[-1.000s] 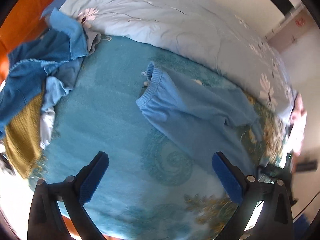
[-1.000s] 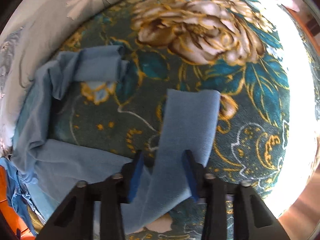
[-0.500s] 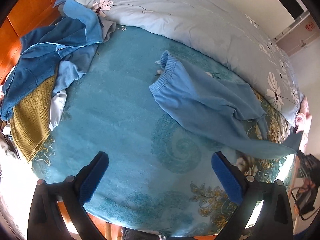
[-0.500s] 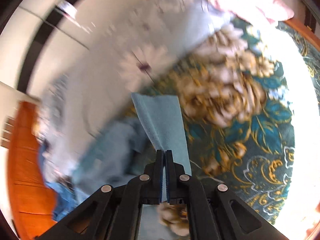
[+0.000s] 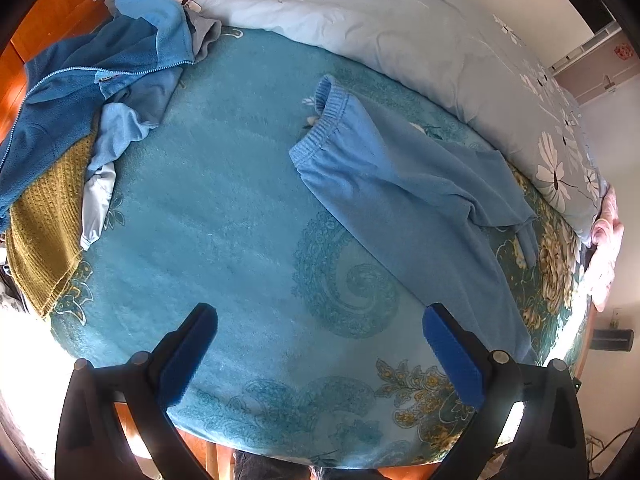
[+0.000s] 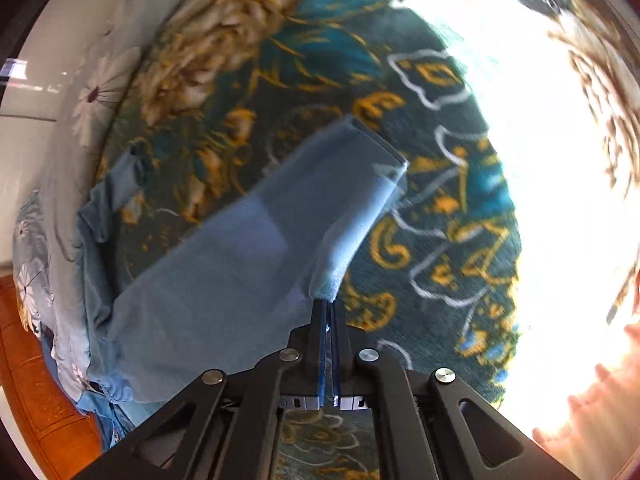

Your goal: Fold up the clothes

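Light blue fleece trousers [image 5: 400,192] lie on the teal flowered bedspread [image 5: 224,208], elastic waistband toward the middle of the bed, legs running to the right. My left gripper [image 5: 318,334] is open and empty, held above the bedspread's near edge, left of the nearer leg. In the right wrist view my right gripper [image 6: 328,304] is shut on the edge of one trouser leg [image 6: 248,256] near its cuff and holds it stretched out over the bedspread [image 6: 420,216].
A heap of clothes lies at the bed's left: a blue zip fleece [image 5: 92,76], a mustard knit [image 5: 44,216] and a pale garment [image 5: 108,148]. A light blue flowered duvet [image 5: 400,24] runs along the far side. Pink cloth [image 5: 606,248] lies at the right edge.
The right gripper closed on the trouser leg, lifted it, then carried it back down and outward. The leg now lies straighter. The left gripper stayed open and drew back slightly.
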Demonstrator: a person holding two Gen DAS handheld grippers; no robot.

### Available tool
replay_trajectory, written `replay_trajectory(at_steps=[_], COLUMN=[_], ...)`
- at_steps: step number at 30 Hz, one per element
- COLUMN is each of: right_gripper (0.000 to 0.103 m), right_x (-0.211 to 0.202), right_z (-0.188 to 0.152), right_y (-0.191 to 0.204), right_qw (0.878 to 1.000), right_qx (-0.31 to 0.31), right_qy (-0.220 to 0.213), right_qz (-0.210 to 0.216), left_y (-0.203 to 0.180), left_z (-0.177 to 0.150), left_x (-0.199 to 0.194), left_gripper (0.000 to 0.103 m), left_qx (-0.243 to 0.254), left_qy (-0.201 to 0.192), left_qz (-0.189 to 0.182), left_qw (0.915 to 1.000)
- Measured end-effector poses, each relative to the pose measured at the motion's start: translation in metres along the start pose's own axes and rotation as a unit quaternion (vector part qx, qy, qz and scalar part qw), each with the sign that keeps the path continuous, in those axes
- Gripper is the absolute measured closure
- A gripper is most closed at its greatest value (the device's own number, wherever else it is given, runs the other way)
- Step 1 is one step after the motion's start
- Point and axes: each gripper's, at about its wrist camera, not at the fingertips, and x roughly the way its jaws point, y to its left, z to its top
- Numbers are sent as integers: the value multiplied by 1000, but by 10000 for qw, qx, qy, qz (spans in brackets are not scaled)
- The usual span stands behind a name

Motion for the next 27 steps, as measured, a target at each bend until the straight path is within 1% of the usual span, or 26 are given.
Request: replay_trajectory(at_steps=[3,4,7,10,11,12,13,17,20,26,27], right_gripper=[101,97,97,97,93,84,77,77,77,76,76], right_x=[4,5,-1,-10,-11,-11,-10,-2,8,24,26], right_z=[-2,-1,2,5,6,7,7,7,7,14,15], right_y=[-7,-9,-5,1,3,4,4,8,11,21,20], right_qw=[9998,9996,9991,9991,9991,9991,9990,9990,9985,9973,9969], right_qx=[72,73,-91,-220,-208,-173,-134,145,327,549,614], right_qy=[43,53,87,25,28,37,49,94,154,198,196], right_qz=[-196,-267,-393,-367,-364,-391,-426,-420,-417,-444,-451], left_y=[3,4,12,19,21,23,24,27,27,26,26], left_z=[11,16,35,52,58,63,68,83,91,100,100], left_x=[12,17,33,54,63,73,83,126,150,181,184], left_gripper=[1,1,1,1,1,1,1,1,1,1,4], left_qx=[-181,-275,-523,-734,-767,-775,-783,-802,-845,-1038,-1088], left_qy=[-36,-53,-105,-108,-66,-8,51,307,396,461,451], left_qz=[-83,-112,-170,-236,-228,-194,-160,-88,-72,-105,-92], left_qw=[9998,9995,9984,9970,9968,9968,9968,9963,9956,9935,9930])
